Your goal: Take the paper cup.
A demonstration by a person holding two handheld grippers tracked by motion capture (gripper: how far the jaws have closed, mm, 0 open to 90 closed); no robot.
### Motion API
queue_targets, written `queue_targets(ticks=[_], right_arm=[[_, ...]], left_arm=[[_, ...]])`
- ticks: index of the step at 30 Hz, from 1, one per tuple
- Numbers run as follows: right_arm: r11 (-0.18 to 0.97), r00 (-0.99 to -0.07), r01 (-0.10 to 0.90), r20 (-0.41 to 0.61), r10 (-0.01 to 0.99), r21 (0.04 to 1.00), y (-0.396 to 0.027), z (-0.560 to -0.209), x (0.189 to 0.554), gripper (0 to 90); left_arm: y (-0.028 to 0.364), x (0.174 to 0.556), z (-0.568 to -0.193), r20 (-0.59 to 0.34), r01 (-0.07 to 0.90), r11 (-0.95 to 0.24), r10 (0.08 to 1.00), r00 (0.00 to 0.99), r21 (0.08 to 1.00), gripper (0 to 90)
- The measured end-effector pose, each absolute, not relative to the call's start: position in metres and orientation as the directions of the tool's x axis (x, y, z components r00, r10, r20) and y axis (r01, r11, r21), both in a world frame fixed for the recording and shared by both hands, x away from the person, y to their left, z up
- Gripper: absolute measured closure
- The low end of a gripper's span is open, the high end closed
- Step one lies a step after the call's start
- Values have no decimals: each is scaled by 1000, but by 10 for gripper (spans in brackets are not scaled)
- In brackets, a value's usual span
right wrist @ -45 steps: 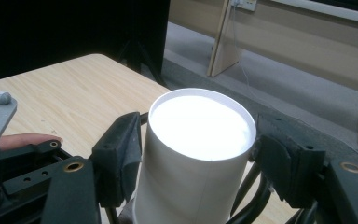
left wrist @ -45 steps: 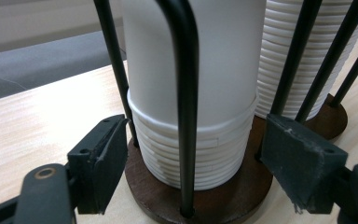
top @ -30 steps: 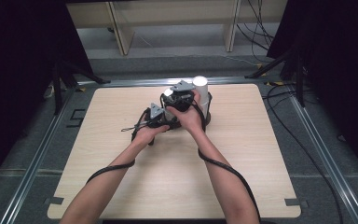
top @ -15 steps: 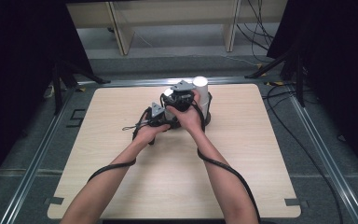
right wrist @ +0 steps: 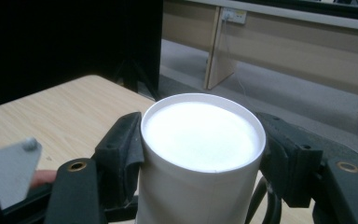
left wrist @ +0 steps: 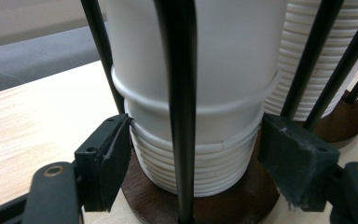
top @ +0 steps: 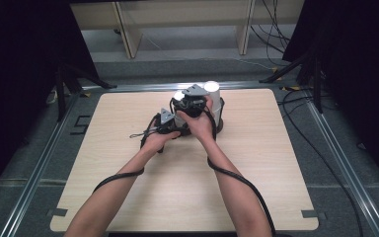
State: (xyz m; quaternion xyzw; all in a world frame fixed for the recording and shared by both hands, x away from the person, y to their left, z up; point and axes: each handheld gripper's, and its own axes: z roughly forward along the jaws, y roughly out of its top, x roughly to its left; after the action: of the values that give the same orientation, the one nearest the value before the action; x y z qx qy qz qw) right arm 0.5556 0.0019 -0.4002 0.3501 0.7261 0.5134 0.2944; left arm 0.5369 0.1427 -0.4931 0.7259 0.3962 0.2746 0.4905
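Note:
A stack of white paper cups point(left wrist: 200, 154) stands on a round brown base point(left wrist: 242, 198) between thin black rods point(left wrist: 182, 93). My left gripper point(left wrist: 193, 154) has its jaws on both sides of the stack's ribbed rims; they have just been closing and the pads touch the rims. My right gripper point(right wrist: 203, 140) is shut on the upper white cup point(right wrist: 203, 135), one pad pressed against each side just below its rim. In the high view the left gripper point(top: 170, 122) sits low in front of the holder and the right gripper point(top: 193, 102) sits higher.
A second cup stack point(left wrist: 303, 56) stands on its own brown base behind and to the right, its top point(top: 212, 91) showing white in the high view. The wooden table point(top: 128, 197) ends in a metal frame; cables point(top: 321, 148) run along the right.

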Motion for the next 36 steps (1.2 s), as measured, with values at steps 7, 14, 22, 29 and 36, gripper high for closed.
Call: queue_targets(ticks=[7, 14, 22, 29, 36], right_arm=[[213, -587, 197, -59, 807, 957, 0, -395, 554, 355], [183, -582, 166, -54, 811, 969, -2, -381, 549, 355], [161, -582, 140, -51, 812, 977, -8, -367, 543, 355], [145, -583, 105, -58, 811, 984, -10, -359, 540, 355], [110, -585, 96, -33, 811, 989, -15, -346, 535, 355]], left_arm=[[143, 537, -493, 13, 305, -208, 844, 536, 929, 254], [145, 537, -492, 45, 309, -250, 837, 545, 918, 255], [144, 536, -492, 41, 311, -245, 840, 540, 918, 256], [144, 536, -493, 37, 312, -239, 843, 536, 920, 257], [144, 536, -493, 57, 304, -258, 839, 542, 917, 264]])
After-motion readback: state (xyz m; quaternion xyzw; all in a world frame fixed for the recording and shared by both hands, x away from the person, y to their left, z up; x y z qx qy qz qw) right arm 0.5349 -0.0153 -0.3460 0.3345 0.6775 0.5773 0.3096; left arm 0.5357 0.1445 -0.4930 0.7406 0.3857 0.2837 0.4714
